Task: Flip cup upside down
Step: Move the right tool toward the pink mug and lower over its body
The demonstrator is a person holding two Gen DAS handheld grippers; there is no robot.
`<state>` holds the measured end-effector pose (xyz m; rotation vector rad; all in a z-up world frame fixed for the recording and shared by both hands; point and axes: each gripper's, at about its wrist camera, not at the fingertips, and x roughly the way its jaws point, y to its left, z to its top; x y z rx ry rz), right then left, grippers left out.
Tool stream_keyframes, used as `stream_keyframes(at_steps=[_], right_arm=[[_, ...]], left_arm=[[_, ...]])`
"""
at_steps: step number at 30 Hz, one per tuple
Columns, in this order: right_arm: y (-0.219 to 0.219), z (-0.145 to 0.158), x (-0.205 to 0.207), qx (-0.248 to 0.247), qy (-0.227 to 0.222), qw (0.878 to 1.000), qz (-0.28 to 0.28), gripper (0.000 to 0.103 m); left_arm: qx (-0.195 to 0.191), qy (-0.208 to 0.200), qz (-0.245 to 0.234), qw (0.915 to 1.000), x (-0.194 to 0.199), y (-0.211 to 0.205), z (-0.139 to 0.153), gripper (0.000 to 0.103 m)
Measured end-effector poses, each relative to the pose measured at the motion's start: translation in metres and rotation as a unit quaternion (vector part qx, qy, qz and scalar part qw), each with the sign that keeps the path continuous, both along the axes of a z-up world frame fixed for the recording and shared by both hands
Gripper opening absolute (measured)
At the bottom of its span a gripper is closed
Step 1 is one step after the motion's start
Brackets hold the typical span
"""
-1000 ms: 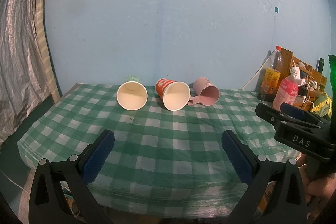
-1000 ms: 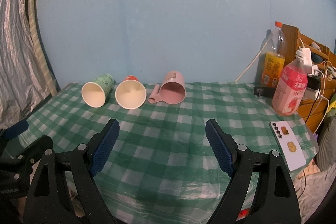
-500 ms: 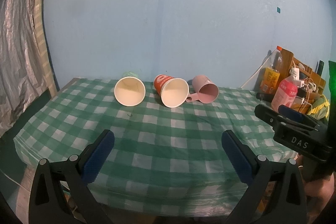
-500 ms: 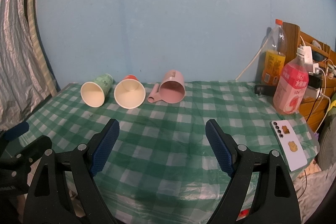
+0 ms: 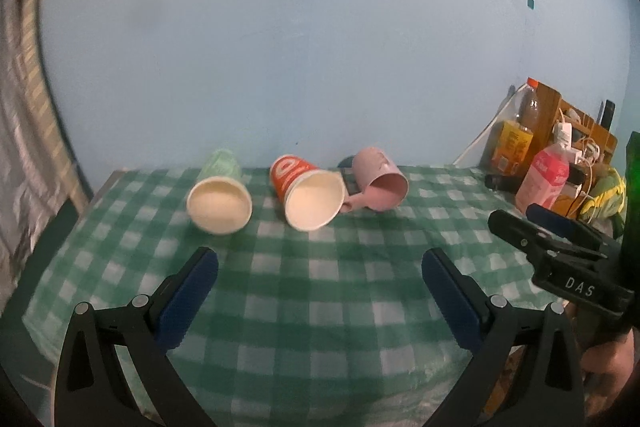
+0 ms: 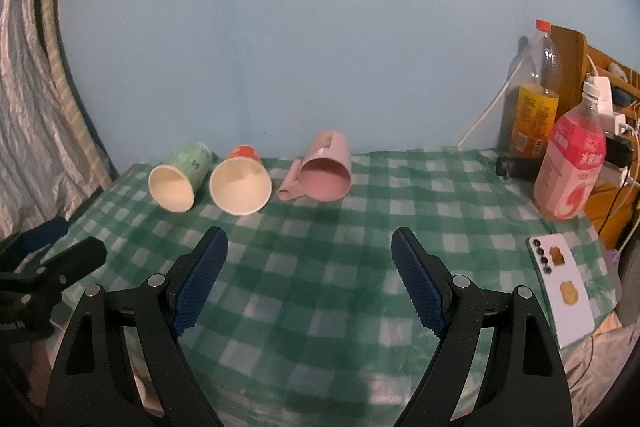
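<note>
Three cups lie on their sides near the far edge of the green checked table [image 5: 320,299], mouths toward me: a green paper cup [image 5: 219,193] [image 6: 180,179], a red paper cup [image 5: 310,191] [image 6: 240,183] and a pink mug with a handle [image 5: 380,181] [image 6: 326,175]. My left gripper [image 5: 320,267] is open and empty, above the table short of the cups. My right gripper [image 6: 308,255] is open and empty, short of the pink mug. It also shows at the right of the left wrist view [image 5: 560,247].
An orange drink bottle [image 6: 534,107] and a pink drink bottle [image 6: 570,163] stand at the table's right end, beside a wooden rack [image 6: 600,67] with cables. A white phone [image 6: 560,291] lies near the right front edge. A foil curtain [image 6: 32,87] hangs at the left.
The left gripper has moved forward toward the cups, which look larger now. The right gripper has edged slightly forward. Both stay open and empty.
</note>
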<state>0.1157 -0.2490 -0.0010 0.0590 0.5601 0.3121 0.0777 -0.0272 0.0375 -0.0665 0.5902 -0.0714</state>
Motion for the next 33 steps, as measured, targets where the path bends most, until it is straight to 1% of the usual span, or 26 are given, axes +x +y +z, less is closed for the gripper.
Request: stream_keyframes(at_steps=[4,7,9,10,12,14,16,21,23,28,33], right_arm=[[-0.013,0.012,0.032,0.005,0.014,1.000,0.000,0.084],[-0.021,0.019,0.060,0.010,0.037,0.999,0.007,0.084],[-0.026,0.022,0.080,0.022,0.059,0.998,0.011,0.084],[-0.028,0.023,0.090,0.024,0.069,0.997,0.013,0.084],[-0.032,0.024,0.107,0.031,0.088,0.996,0.014,0.084],[-0.036,0.024,0.124,0.043,0.110,0.993,0.018,0.084],[-0.039,0.023,0.144,0.054,0.135,0.989,0.024,0.084],[-0.047,0.011,0.192,0.086,0.198,0.976,0.026,0.084],[-0.050,0.002,0.210,0.097,0.224,0.970,0.025,0.084],[-0.062,-0.017,0.247,0.111,0.275,0.955,0.010,0.084],[-0.080,-0.029,0.268,0.113,0.294,0.949,-0.015,0.084]], left_arm=[[0.009,0.027,-0.008,0.9996,0.037,-0.008,0.013,0.103],[0.010,0.045,-0.011,0.9989,0.062,-0.014,0.021,0.103],[0.014,0.059,-0.014,0.9981,0.079,-0.019,0.025,0.103],[0.013,0.068,-0.011,0.9976,0.088,-0.022,0.026,0.103],[0.006,0.086,-0.021,0.9961,0.105,-0.028,0.027,0.103],[-0.006,0.103,-0.023,0.9944,0.122,-0.032,0.027,0.103],[-0.010,0.116,-0.025,0.9929,0.138,-0.039,0.026,0.103],[-0.002,0.153,-0.020,0.9880,0.178,-0.059,0.016,0.103],[-0.001,0.171,-0.025,0.9849,0.197,-0.066,0.009,0.103],[-0.015,0.219,-0.006,0.9755,0.245,-0.076,-0.013,0.103],[-0.044,0.281,-0.004,0.9587,0.285,-0.087,-0.044,0.103]])
